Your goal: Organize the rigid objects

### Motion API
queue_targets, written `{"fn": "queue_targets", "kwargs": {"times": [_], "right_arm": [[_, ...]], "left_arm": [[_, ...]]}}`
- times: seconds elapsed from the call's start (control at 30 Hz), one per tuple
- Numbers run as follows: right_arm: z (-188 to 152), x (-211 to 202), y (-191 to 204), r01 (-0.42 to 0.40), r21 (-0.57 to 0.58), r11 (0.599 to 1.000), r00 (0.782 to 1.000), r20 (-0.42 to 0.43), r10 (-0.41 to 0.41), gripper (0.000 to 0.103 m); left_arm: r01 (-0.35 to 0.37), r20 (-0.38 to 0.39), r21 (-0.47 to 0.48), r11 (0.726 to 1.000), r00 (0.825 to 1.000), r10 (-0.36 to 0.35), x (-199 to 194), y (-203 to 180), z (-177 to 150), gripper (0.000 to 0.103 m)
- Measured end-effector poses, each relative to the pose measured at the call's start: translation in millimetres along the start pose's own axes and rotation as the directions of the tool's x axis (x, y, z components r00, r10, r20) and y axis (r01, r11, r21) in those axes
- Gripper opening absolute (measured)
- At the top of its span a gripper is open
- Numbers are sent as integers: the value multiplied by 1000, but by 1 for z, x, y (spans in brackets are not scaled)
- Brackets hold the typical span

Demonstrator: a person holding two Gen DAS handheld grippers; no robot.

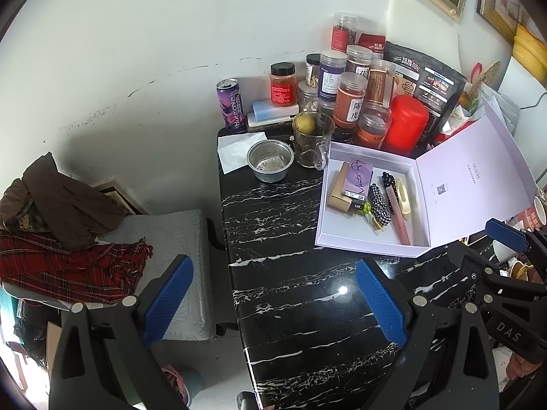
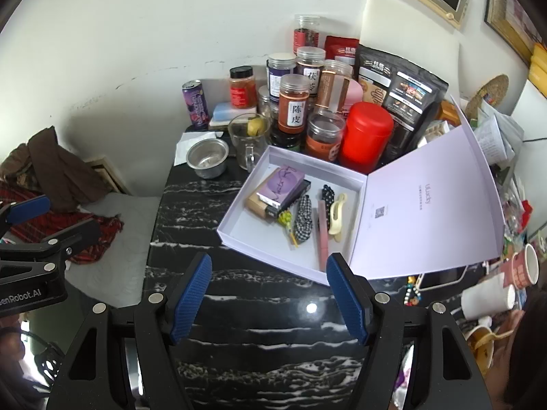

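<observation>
An open lilac box [image 1: 345, 235] [image 2: 239, 235] lies on the black marble table [image 1: 290, 290] [image 2: 259, 324], its lid [image 1: 475, 184] [image 2: 420, 212] tilted back to the right. Inside lie a purple card box [image 1: 358, 177] [image 2: 282, 186] on brown boxes, a checked hair clip [image 1: 380, 201] [image 2: 303, 217], a pink bar [image 1: 398, 210] [image 2: 322, 235] and a cream claw clip [image 1: 403, 193] [image 2: 336, 215]. My left gripper [image 1: 273, 300] is open over the table's left edge, holding nothing. My right gripper [image 2: 268, 297] is open just short of the box's near corner, holding nothing.
Behind the box stand several spice jars [image 1: 350, 99] [image 2: 294, 107], a red canister [image 1: 407, 124] [image 2: 365, 135], a black pouch [image 2: 407, 99], a glass mug holding a lemon [image 1: 312, 138] [image 2: 248, 136], a steel bowl [image 1: 270, 160] [image 2: 207, 157] and a purple can [image 1: 230, 104] [image 2: 195, 104]. A chair with clothes [image 1: 68, 239] sits left. Cups [image 2: 506, 283] crowd the right.
</observation>
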State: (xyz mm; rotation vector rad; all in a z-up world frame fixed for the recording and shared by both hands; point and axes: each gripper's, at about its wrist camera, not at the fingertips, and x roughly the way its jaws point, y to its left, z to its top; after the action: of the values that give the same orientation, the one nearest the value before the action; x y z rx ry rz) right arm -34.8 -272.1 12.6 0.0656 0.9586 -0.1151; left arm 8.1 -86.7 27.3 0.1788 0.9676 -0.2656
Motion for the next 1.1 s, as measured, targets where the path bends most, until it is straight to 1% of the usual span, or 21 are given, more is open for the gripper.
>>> {"fn": "queue_targets", "kwargs": {"times": [0.33,1.0,1.1], "right_arm": [[0,1,1,0,0,1000,1000,0,0,70],[-1,4,-8,-1,-11,1000,1000,-12,1,70],[-1,4,-7,0,-11,1000,1000,-12,0,70]], "left_arm": [[-6,6,1,1000,1000,6,0,0,0,98],[-12,-14,9,1000,1000,13,6,-1,0,98],[-2,-24,-4,1000,1000,2,8,0,-1,98]]}}
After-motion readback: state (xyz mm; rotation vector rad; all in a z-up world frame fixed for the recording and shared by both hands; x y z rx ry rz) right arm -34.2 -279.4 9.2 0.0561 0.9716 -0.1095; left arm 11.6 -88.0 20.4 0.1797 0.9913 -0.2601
